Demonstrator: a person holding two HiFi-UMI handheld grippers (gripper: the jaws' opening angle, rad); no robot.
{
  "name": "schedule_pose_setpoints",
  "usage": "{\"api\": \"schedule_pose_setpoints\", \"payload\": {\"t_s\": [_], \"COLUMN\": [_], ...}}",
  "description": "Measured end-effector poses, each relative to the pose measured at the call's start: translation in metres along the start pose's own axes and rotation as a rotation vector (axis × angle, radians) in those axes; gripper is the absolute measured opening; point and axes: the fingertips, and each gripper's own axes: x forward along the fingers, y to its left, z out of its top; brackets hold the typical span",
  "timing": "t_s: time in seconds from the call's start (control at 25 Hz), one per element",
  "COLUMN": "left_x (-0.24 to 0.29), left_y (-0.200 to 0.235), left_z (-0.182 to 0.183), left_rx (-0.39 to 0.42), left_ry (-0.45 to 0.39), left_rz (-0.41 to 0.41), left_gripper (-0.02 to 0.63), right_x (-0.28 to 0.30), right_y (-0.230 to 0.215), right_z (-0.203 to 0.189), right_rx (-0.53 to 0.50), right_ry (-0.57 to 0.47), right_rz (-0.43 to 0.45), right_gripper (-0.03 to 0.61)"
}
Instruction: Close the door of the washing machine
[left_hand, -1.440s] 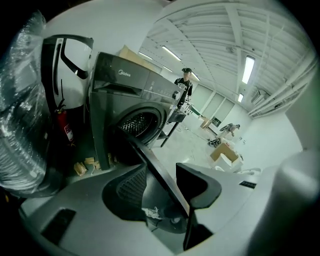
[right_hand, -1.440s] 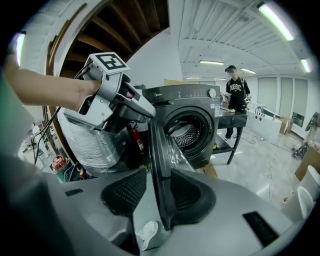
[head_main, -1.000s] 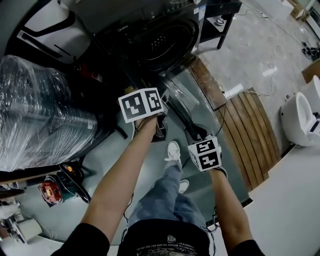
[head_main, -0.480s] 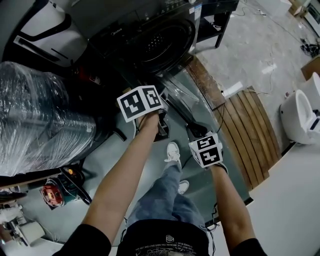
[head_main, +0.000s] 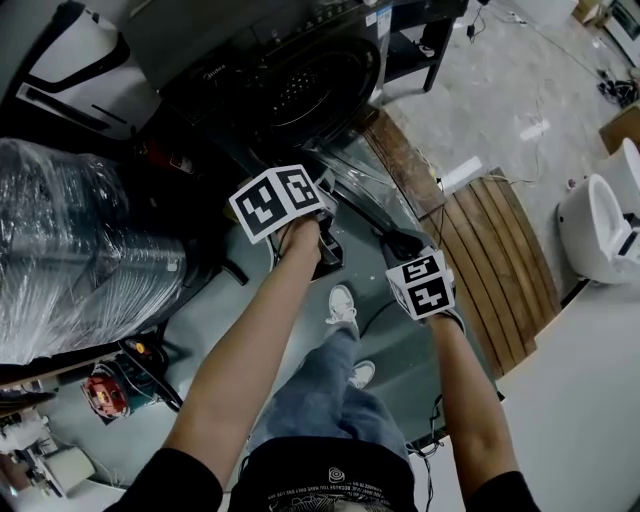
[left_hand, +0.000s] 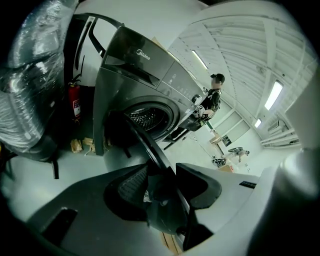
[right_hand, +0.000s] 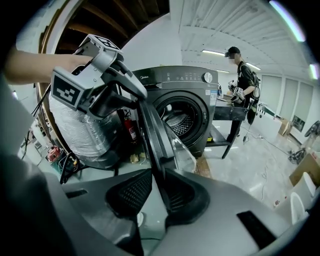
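The washing machine (head_main: 290, 70) door (right_hand: 161, 132) stands swung wide open. Left gripper (left_hand: 162, 187) is clamped on its rim. Right gripper (right_hand: 155, 192) pinches the same edge nearer the person, jaws just eased open a touch.

Ceiling strip lights (right_hand: 220, 52) far beyond the jaws are lighting the hall evenly, leaving the floor (right_hand: 250, 165) pale and the washing machine (right_hand: 185, 85) drum dark. Soft glare is showing on the door (right_hand: 182, 150) glass just beyond the jaws. Both gripper views are bending strongly and darkening at their edges, and the foreground below the jaws is blurring.
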Motion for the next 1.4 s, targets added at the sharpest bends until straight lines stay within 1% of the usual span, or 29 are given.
{"api": "schedule_pose_setpoints", "payload": {"t_s": [0.2, 0.4, 0.68, 0.88, 1.0, 1.16, 1.4], "left_x": [0.011, 0.022, 0.035, 0.043, 0.046, 0.05, 0.059], "left_y": [-0.009, -0.019, -0.027, -0.034, -0.037, -0.041, -0.042], "left_z": [0.006, 0.012, 0.018, 0.024, 0.024, 0.031, 0.035], "left_rx": [-0.054, -0.089, -0.135, -0.164, -0.179, -0.204, -0.238], "left_ry": [-0.015, -0.045, -0.067, -0.075, -0.079, -0.116, -0.138], "left_rz": [0.007, 0.022, 0.048, 0.056, 0.063, 0.082, 0.114], "left_gripper": [0.19, 0.193, 0.195, 0.195, 0.195, 0.195, 0.193], "right_x": [0.005, 0.011, 0.019, 0.024, 0.025, 0.028, 0.038], "right_y": [-0.026, -0.052, -0.077, -0.096, -0.102, -0.113, -0.124], "right_z": [0.01, 0.019, 0.029, 0.038, 0.039, 0.048, 0.053], "right_rx": [-0.023, -0.049, -0.097, -0.119, -0.14, -0.174, -0.202], "right_ry": [-0.004, 0.001, 0.022, 0.024, 0.034, 0.027, 0.047], "right_rz": [-0.001, -0.002, 0.041, 0.03, 0.05, 0.078, 0.164], "right_gripper": [0.091, 0.097, 0.1, 0.103, 0.103, 0.103, 0.101]}}
